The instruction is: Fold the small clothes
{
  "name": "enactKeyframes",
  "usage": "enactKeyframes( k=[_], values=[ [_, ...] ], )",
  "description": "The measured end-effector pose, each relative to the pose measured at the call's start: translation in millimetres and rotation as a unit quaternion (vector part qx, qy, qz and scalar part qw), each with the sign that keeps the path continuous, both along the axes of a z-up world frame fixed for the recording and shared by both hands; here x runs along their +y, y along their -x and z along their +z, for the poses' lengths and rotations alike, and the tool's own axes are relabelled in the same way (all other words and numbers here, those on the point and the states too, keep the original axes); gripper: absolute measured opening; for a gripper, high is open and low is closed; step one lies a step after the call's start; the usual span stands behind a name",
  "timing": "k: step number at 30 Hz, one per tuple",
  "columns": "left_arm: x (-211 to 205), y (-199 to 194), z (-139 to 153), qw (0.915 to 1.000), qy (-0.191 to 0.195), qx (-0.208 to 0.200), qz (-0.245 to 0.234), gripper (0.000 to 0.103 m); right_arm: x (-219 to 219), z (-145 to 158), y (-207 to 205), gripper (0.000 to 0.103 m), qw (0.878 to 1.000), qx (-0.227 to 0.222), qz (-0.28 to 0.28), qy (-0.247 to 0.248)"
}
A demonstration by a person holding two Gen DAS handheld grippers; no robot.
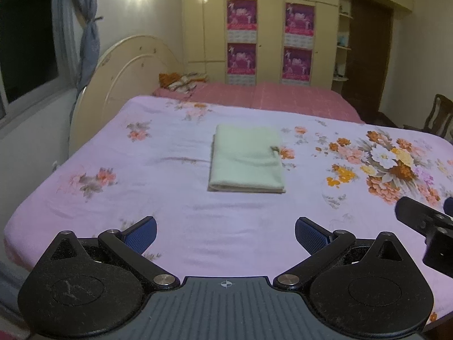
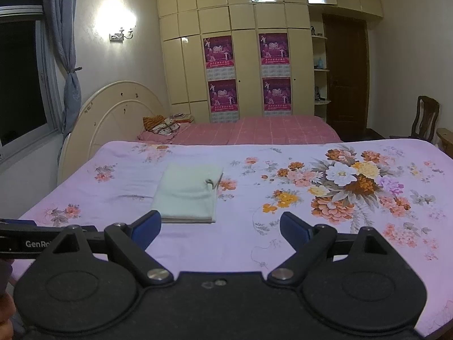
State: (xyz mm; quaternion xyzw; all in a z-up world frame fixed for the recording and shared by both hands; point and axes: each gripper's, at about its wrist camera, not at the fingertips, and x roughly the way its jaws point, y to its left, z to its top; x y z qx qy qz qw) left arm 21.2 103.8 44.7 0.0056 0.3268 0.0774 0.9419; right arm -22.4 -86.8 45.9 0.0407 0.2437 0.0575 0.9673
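Note:
A pale green garment (image 1: 247,158) lies folded into a flat rectangle on the pink floral bedsheet (image 1: 158,198); in the right wrist view the same garment (image 2: 188,192) lies left of centre. My left gripper (image 1: 225,233) hovers over the near part of the bed, open, with nothing between its blue pads (image 1: 144,233). It is well short of the garment. My right gripper (image 2: 220,228) is open too, empty, and sits just right of the garment's near edge. The right gripper's body (image 1: 424,221) shows at the right edge of the left wrist view.
A cream headboard (image 2: 113,113) stands at the left of the bed. Beyond lies a second bed with a pink checked cover (image 2: 260,130) and a patterned pillow (image 2: 164,124). Wardrobes with posters (image 2: 220,73) fill the back wall. A wooden chair (image 2: 424,119) stands at the right.

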Motion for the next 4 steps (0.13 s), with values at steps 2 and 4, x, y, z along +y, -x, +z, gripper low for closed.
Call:
enactKeyframes(
  k=[2,4],
  values=[
    [-3.0,0.1,-0.4,0.9999,-0.008,-0.01,0.0,0.103,-0.3,-2.0,-2.8,0.09,1.0,0.002,0.001,0.0],
    [-6.3,-3.1,-0.7,0.9999,-0.01,-0.01,-0.006,0.103,-1.3,-3.8,-6.1,0.09,1.0,0.005,0.0,0.0]
  ],
)
